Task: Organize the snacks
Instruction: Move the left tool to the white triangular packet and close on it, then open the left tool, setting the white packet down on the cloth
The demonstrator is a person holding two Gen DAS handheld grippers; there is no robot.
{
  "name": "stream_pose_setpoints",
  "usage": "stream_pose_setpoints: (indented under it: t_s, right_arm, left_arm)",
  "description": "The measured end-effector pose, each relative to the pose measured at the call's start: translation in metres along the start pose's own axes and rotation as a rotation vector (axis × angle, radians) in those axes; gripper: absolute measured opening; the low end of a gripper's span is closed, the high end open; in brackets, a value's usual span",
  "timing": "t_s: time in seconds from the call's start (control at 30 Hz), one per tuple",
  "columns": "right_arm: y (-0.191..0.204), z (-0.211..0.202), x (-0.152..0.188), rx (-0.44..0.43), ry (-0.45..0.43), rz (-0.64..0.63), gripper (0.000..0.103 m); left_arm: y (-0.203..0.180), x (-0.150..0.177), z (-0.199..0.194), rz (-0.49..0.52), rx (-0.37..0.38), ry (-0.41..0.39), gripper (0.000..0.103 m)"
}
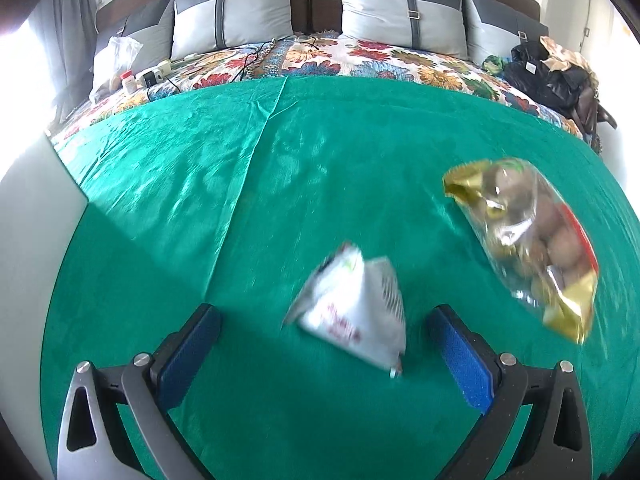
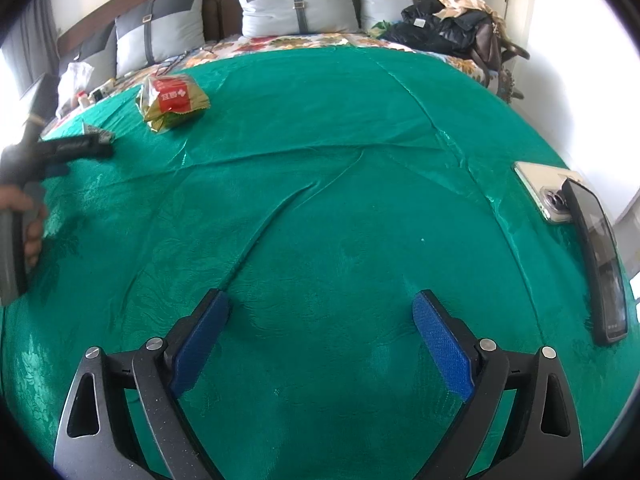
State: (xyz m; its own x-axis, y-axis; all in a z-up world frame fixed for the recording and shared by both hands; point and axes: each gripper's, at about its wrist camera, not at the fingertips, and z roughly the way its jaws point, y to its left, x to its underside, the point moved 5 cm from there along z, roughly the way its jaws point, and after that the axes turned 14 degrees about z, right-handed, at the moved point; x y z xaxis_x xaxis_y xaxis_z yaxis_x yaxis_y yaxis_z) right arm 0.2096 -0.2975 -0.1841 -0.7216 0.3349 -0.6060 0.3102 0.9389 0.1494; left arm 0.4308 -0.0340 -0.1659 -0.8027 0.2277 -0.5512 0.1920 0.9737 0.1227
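Both grippers hover over a bed spread with a green cloth, each with its blue-padded jaws standing wide and nothing between the pads. Ahead of the left gripper a small white snack packet with red print lies on the cloth; it sits in the gap between the two fingers but touches neither, and it is blurred, so its lettering cannot be read. Off to that gripper's right, nearer the cloth's right edge, lies a larger clear bag with gold ends, round brown pieces showing through it; the two snacks lie apart. The right gripper is over a bare, creased stretch of cloth. Near the right edge in its view a pale phone lies camera-side up, with a dark phone just beside it, overlapping its corner. A hand holding the other gripper shows at that view's left border. Grey pillows stand along the headboard, above a flowered sheet.
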Motion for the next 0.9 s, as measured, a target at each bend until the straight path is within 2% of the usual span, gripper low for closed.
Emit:
stream_pose_setpoints:
  t_s: [0.03,0.07,0.1,0.13,0.3,0.5,0.6,0.7,0.77,0.83,0.9]
  right_arm:
    - [0.001,0.000,0.001,0.000,0.000,0.000,0.096]
    - [0.001,0.000,0.001,-0.001,0.000,0.000,0.096]
    - [0.000,0.000,0.000,-0.001,0.000,0.001,0.096]
    - [0.000,0.000,0.000,-0.001,0.000,0.001,0.096]
    - [0.000,0.000,0.000,-0.001,0.000,0.000,0.096]
    - [0.000,0.000,0.000,-0.001,0.000,0.000,0.096]
    - [0.000,0.000,0.000,-0.001,0.000,0.000,0.096]
    - [-0.001,0.000,0.000,-0.001,0.000,0.000,0.096]
    - [0.000,0.000,0.000,-0.001,0.000,0.000,0.096]
    - [-0.001,0.000,0.000,-0.002,0.000,0.000,0.096]
    - [0.000,0.000,0.000,-0.001,0.000,0.000,0.096]
  left_arm:
    - [-0.001,-0.003,0.001,0.003,0.002,-0.004,0.098]
    - [-0.001,-0.004,-0.001,0.008,0.001,-0.028,0.088]
    - [-0.001,-0.004,-0.007,0.016,-0.003,-0.069,0.051]
    - [-0.002,-0.003,-0.009,0.027,0.000,-0.078,0.044]
    - [-0.004,0.021,-0.030,0.058,0.076,-0.055,0.043]
    - [-0.006,0.088,-0.088,0.099,0.149,-0.001,0.043]
    - [-0.008,0.122,-0.109,0.122,0.149,0.013,0.044]
    - [-0.008,0.143,-0.113,0.128,0.131,0.005,0.045]
    - [-0.008,0.147,-0.114,0.146,0.080,-0.030,0.050]
    - [-0.006,0.147,-0.110,0.165,0.019,-0.051,0.073]
    - [-0.005,0.147,-0.107,0.153,0.001,-0.063,0.082]
